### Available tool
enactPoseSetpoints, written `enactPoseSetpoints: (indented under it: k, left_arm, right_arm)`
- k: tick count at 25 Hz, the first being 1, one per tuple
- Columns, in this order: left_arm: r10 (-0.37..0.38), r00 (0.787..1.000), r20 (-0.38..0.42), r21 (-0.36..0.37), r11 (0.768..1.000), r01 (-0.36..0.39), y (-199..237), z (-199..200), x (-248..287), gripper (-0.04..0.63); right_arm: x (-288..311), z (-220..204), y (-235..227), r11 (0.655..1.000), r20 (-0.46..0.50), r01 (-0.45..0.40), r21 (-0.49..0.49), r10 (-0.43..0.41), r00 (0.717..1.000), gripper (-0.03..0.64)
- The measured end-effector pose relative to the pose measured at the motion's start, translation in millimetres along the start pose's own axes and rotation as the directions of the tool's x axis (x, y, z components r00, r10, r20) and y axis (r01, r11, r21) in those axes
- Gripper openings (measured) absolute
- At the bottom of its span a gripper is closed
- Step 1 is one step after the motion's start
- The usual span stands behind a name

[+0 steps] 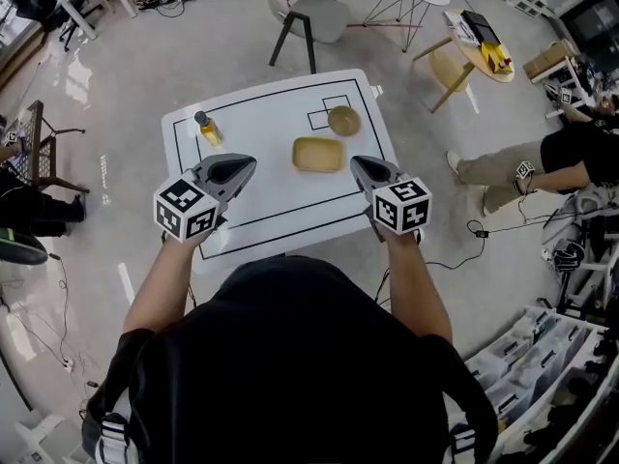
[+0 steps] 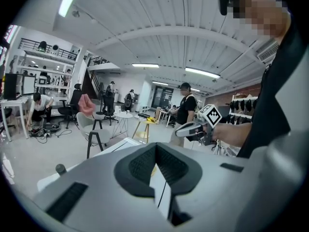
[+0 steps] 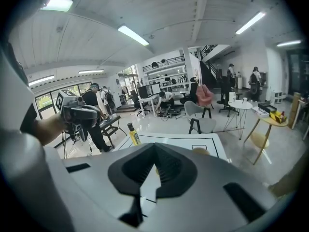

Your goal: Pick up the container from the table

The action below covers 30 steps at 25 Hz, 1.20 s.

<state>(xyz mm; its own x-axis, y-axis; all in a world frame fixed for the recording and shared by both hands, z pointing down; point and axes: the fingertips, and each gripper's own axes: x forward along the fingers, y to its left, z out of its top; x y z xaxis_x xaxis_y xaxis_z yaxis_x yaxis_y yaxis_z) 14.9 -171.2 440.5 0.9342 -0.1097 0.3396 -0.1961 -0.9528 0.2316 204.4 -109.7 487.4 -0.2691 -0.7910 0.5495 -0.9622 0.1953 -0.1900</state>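
— Where's the container (image 1: pixel 318 154) sitting?

— Flat on the white table (image 1: pixel 271 211), inside the black outline, a bit right of the middle. It's a shallow tan rectangular one. Nothing is touching it.

— What's closest to it?

— A round brown bowl (image 1: pixel 343 120) just behind it, next to a small marked square. A bottle (image 1: pixel 207 129) of yellow liquid stands upright, well off to the left by the outline's edge.

— And the grippers?

— One on each side, both short of it. The left gripper (image 1: pixel 247 162) has its nose aimed in from the container's left, and the right gripper (image 1: pixel 360 162) is just off the container's near right corner. Neither is in contact with it.

— Jaws?

— Closed on both. In each gripper's own view the dark pads meet at the tips, with only the table showing through the notch below. Neither is carrying anything.

— How's the person holding them?

— Both forearms reach forward over the near edge of the table, with the elbows out from the body. Each hand is wrapped under its marker cube (image 1: pixel 186 211). The two grippers tilt slightly down and angle in toward each other, so the container lies in the gap ahead of them.

— Anything beyond the table?

— A grey chair (image 1: pixel 311 17) on the far side.
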Motion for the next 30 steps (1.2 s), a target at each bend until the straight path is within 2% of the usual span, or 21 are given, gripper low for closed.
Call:
enactPoseSetpoints:
  k: [19,30]
  left_arm:
    - [0.001,1.0,0.004,-0.027,1.0,-0.001,25,0,-15,0.008]
    - [0.077,0.997,0.009,-0.023,0.997,-0.077,24,15,8,0.008]
  right_arm:
    - [21,19,11,1.0,-0.027,-0.007,-0.017,0.006,1.0,0.005]
    - [31,21,-18,0.996,-0.036,-0.084,-0.042,0.083,0.996,0.005]
